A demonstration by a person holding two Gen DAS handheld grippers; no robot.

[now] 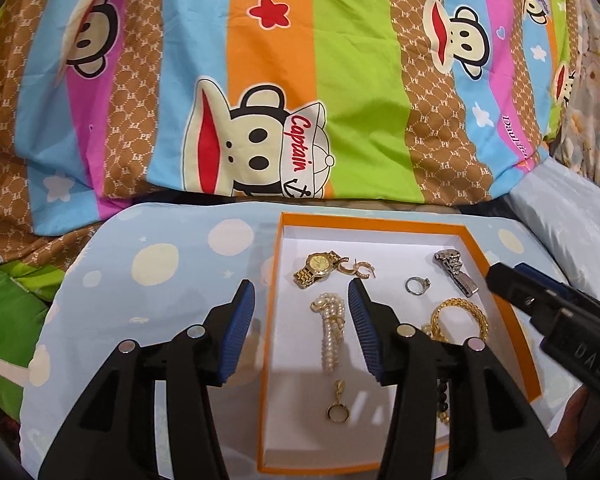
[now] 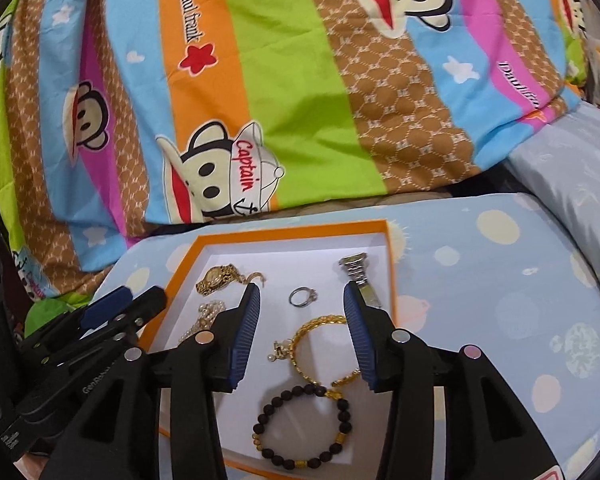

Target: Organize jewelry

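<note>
- On the bed, an orange-rimmed box (image 1: 500, 276) sits on a blue spotted cushion (image 1: 172, 264), with a striped cartoon quilt (image 1: 352, 80) bunched behind it.
- All the jewelry in view already lies inside the box, spread out piece by piece on its white floor.
- Far left: a gold watch (image 1: 318, 268) with gold earrings (image 1: 358, 269) touching it.
- Below those: a pearl bracelet (image 1: 332, 332), then a small gold ring (image 1: 337, 413) on a clasp nearest the camera.
- Far right: a silver watch (image 2: 358, 272); a silver ring (image 2: 302, 295) lies just beside it toward the middle.
- Right side, nearer: a gold chain bracelet (image 2: 320, 348) and a black bead bracelet (image 2: 300, 424), the two touching.
- Left gripper (image 1: 302, 332) hovers over the pearl bracelet, fingers (image 1: 240, 328) spread and pinching nothing.
- Right gripper (image 2: 300, 334) hovers over the gold chain bracelet, fingers (image 2: 246, 332) likewise spread and empty.
- No jewelry shows on the cushion or the quilt outside the box.
- Judged from this, the gathering is done or nearly so; what may remain is tidying, such as parting the touching bracelets or the watch and earrings.
- Whether a lid is to go on I cannot tell; none is in view.
</note>
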